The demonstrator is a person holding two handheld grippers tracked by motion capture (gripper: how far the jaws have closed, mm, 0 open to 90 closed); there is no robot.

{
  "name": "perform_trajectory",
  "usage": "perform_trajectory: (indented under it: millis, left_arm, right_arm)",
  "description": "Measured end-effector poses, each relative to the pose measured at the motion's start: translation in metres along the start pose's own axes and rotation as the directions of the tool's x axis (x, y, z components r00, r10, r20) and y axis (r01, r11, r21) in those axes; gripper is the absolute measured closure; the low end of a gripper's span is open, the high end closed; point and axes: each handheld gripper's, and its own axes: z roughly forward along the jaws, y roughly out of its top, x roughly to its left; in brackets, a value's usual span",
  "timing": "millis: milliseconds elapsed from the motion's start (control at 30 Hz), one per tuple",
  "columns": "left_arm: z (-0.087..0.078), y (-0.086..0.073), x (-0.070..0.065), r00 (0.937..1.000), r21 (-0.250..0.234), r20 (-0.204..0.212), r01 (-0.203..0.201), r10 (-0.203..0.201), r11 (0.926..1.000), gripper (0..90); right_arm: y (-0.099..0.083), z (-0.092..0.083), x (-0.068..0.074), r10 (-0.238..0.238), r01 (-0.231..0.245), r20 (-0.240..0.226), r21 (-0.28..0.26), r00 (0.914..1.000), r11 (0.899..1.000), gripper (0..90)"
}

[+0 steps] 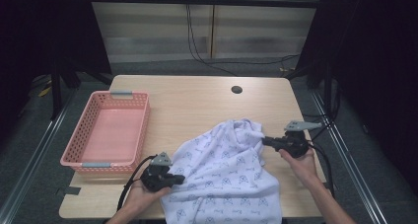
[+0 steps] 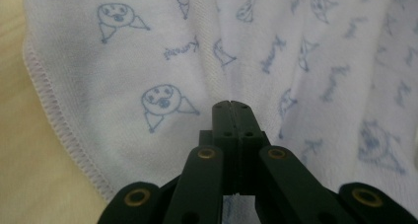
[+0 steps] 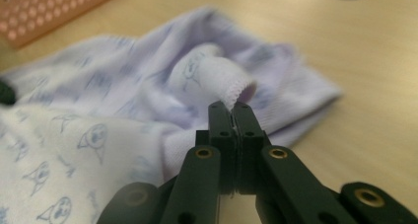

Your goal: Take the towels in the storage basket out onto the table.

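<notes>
Cloth point(image 1: 222, 177), white knit printed with small blue cartoon faces, lies rumpled on the pale wooden counter point(image 1: 197, 105), spilling over its near edge. The left tool point(image 1: 173, 178) is closed on the cloth's left side; the right tool point(image 1: 265, 141) is closed on a stitched hem fold at its right. A pink perforated plastic basket point(image 1: 79, 140) sits left, well apart.

Empty pink basket point(image 1: 109, 131) on wooden table point(image 1: 197, 103), round hole point(image 1: 236, 90)
</notes>
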Motion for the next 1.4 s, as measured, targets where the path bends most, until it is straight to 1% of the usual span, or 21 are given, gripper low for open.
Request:
perform_trajectory:
  millis: [100,200,233,267,300,333,400,467,533,567,633,667,733,767,800,867,900,933,1000,1233,1400]
  left_arm:
    - [-0.01,-0.009,-0.005,0.9998,0.011,-0.018,0.0,0.0,0.9999,90.0]
    - [-0.017,-0.015,-0.003,0.999,0.001,-0.034,0.031,-0.031,0.9995,90.0]
    - [-0.02,-0.016,0.0,0.9979,0.003,-0.054,0.034,-0.034,0.9994,90.0]
    - [-0.021,-0.017,0.002,0.997,-0.012,-0.057,0.052,-0.053,0.9986,90.0]
    - [-0.022,-0.016,0.007,0.9954,-0.045,-0.036,0.087,-0.089,0.9952,86.3]
    - [-0.024,-0.015,0.012,0.9944,-0.091,0.006,0.106,-0.106,0.9902,83.3]
    - [-0.029,-0.007,0.017,0.9925,-0.154,-0.015,0.118,-0.122,0.981,79.1]
    - [-0.028,0.0,0.024,0.99,-0.193,-0.034,0.127,-0.136,0.9729,71.0]
    - [-0.022,0.006,0.031,0.9904,-0.186,-0.046,0.12,-0.131,0.9752,68.1]
    - [-0.018,0.009,0.031,0.9877,-0.169,-0.087,0.114,-0.13,0.979,67.3]
    - [-0.009,0.016,0.025,0.9895,-0.15,-0.065,0.118,-0.129,0.9815,65.4]
    - [-0.006,0.018,0.022,0.9906,-0.144,-0.065,0.11,-0.121,0.9834,65.8]
    - [-0.002,0.022,0.019,0.9957,-0.135,-0.032,0.081,-0.086,0.9875,65.6]
    - [0.001,0.024,0.019,0.9958,-0.137,-0.03,0.081,-0.086,0.9872,65.5]
    - [0.003,0.025,0.02,0.9953,-0.128,-0.051,0.075,-0.082,0.9889,65.3]
    - [0.01,0.024,0.021,0.9956,-0.089,-0.062,0.065,-0.071,0.9939,69.4]
    - [0.015,0.022,0.02,0.9968,-0.06,-0.058,0.052,-0.055,0.9969,71.7]
    - [0.016,0.021,0.016,0.9969,-0.054,-0.074,0.022,-0.026,0.9983,77.8]
    - [0.016,0.02,0.011,0.9971,-0.036,-0.075,0.015,-0.017,0.9993,85.4]
    - [0.005,0.006,-0.003,0.997,-0.012,-0.075,0.017,-0.018,0.9998,88.1]
    - [-0.007,-0.009,-0.018,0.9994,0.024,-0.031,0.015,-0.014,0.9996,88.1]
  right_arm:
    - [0.014,-0.013,-0.012,0.01,-0.008,0.031,-0.064,0.9995,0.998,89.4]
    - [0.029,-0.018,-0.017,0.003,0.003,0.052,-0.104,0.9986,0.995,89.3]
    - [0.033,-0.018,-0.017,0.007,0.0,0.053,-0.122,0.9986,0.992,89.3]
    - [0.036,-0.016,-0.015,0.004,0.002,0.043,-0.132,0.9991,0.991,89.0]
    - [0.038,-0.014,-0.014,0.001,0.003,0.032,-0.126,0.9995,0.992,89.0]
    - [0.039,-0.012,-0.011,-0.006,0.01,0.031,-0.119,0.9995,0.993,89.1]
    - [0.036,-0.011,-0.009,-0.011,0.014,0.032,-0.101,0.9994,0.995,89.1]
    - [0.028,-0.014,-0.009,-0.009,0.012,0.029,-0.086,0.9995,0.996,89.1]
    - [0.018,-0.019,-0.009,-0.001,0.002,0.023,-0.082,0.9997,0.997,89.1]
    - [0.013,-0.022,-0.008,0.005,-0.003,0.024,-0.079,0.9997,0.997,89.1]
    - [0.003,-0.025,-0.007,0.011,-0.01,0.016,-0.069,0.9998,0.998,89.1]
    - [-0.002,-0.028,-0.006,0.01,-0.01,0.012,-0.06,0.9999,0.998,89.0]
    - [-0.008,-0.03,-0.004,0.016,-0.017,-0.007,-0.056,0.9998,0.998,89.0]
    - [-0.011,-0.031,-0.002,0.018,-0.019,-0.018,-0.048,0.9997,0.999,89.0]
    - [-0.014,-0.032,0.0,0.005,-0.006,-0.021,-0.028,0.9998,1.0,89.0]
    - [-0.023,-0.032,0.004,0.007,-0.007,-0.037,-0.003,0.9993,1.0,89.0]
    - [-0.027,-0.032,0.006,0.001,0.0,-0.045,0.008,0.999,1.0,89.0]
    - [-0.032,-0.032,0.008,0.005,-0.004,-0.051,0.022,0.9987,1.0,89.0]
    - [-0.037,-0.034,0.011,0.01,-0.008,-0.066,0.034,0.9977,0.999,89.0]
    - [-0.052,-0.052,0.03,0.0,0.005,-0.095,0.051,0.9955,0.999,89.0]
    - [-0.067,-0.074,0.042,0.016,-0.01,-0.119,0.052,0.9928,0.999,88.9]
